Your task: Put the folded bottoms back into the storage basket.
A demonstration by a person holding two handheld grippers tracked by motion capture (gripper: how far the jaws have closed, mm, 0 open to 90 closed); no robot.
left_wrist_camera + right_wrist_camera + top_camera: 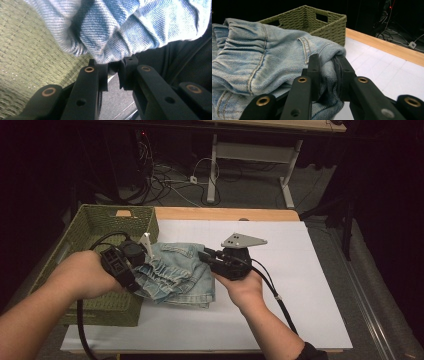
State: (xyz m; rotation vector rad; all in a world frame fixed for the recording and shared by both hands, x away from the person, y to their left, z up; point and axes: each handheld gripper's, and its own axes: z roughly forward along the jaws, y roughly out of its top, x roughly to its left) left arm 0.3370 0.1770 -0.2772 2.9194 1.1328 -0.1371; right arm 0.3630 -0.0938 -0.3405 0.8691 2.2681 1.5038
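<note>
Denim shorts (176,274) hang folded between the left gripper (141,266) and right gripper (206,256), both clamped on fabric beside the green wicker basket (95,222); thin pinches could slip, dropping them.

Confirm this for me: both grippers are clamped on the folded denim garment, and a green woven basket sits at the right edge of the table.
Not quite. The green woven basket sits at the left edge of the table, as the high view shows. The rest holds: the left gripper and the right gripper are both clamped on the folded denim garment.
</note>
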